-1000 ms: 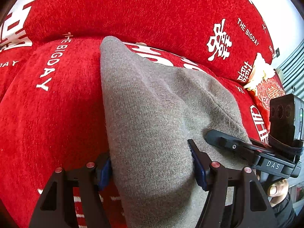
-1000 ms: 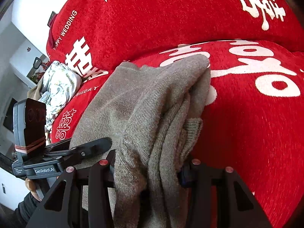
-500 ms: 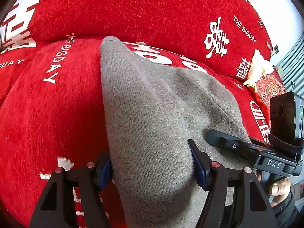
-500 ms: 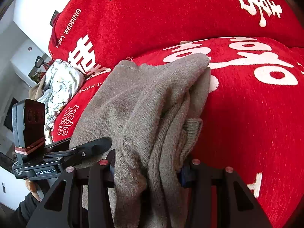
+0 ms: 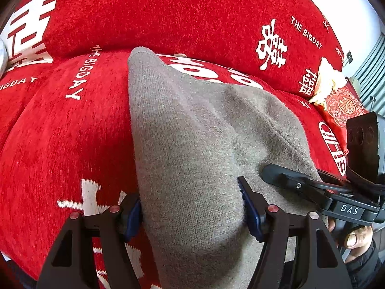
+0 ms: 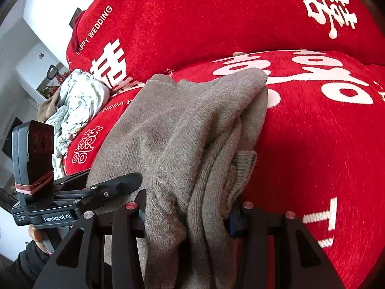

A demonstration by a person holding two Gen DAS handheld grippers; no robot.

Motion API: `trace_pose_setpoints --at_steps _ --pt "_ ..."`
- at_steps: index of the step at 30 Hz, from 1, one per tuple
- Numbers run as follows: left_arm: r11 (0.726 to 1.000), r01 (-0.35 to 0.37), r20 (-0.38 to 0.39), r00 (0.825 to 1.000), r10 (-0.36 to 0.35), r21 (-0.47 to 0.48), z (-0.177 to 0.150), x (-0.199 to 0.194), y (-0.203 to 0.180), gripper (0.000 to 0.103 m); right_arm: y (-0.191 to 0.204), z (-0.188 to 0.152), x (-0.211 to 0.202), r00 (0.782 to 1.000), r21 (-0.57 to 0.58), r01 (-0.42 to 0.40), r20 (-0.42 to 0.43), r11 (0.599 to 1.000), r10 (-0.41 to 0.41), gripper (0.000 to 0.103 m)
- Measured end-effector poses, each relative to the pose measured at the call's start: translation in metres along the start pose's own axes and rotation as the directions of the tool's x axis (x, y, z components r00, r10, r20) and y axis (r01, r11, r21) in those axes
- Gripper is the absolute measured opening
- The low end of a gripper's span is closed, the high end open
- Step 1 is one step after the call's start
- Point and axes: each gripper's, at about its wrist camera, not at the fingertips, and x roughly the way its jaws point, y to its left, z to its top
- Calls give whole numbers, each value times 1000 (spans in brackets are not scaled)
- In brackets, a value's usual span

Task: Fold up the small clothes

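Observation:
A grey-brown knitted garment (image 5: 192, 144) lies bunched over a red sofa seat (image 5: 67, 144). My left gripper (image 5: 192, 209) is shut on a thick fold of it, blue pads pressed into both sides. My right gripper (image 6: 187, 214) is shut on the garment (image 6: 187, 132) too, clamping several bunched layers with a ribbed cuff at the right. Each gripper shows in the other's view: the right one (image 5: 312, 187) reaches in over the cloth from the right, the left one (image 6: 96, 192) from the left. The garment's far corner (image 5: 139, 55) rests on the seat.
The sofa back cushion (image 5: 168, 12) in red with white lettering rises behind. A crumpled floral cloth (image 6: 77, 101) lies at the sofa's left end. A red round-patterned cushion (image 5: 341, 106) with pale cloth sits at the right end. A hand (image 5: 356, 238) holds the right gripper.
Both grippers have drawn back over the seat with the garment still clamped; white lettering on the seat has come into view near the jaws. The grips are unchanged.

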Motion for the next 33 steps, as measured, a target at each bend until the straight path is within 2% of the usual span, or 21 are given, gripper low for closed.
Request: trace_pose_setpoints --at_steps 23,28,30,32,33 --pt "1000 -9 30 1000 8 7 -30 -15 2 71 9 -25 -6 1000 -23 -23 12 999 23 47" --pt "999 -39 39 999 38 11 -35 -17 2 75 8 -28 -6 1000 -28 -24 15 999 25 48" --pt "999 -46 34 998 46 0 -35 -18 4 78 6 -29 -4 1000 -28 -19 14 999 19 53" --pt "998 -57 33 998 57 -5 -35 -21 3 81 3 -30 -3 1000 -18 5 11 1000 -5 70" --pt "998 -68 36 997 68 -7 -35 -23 3 82 1 -31 -4 1000 -12 23 14 1000 -23 72"
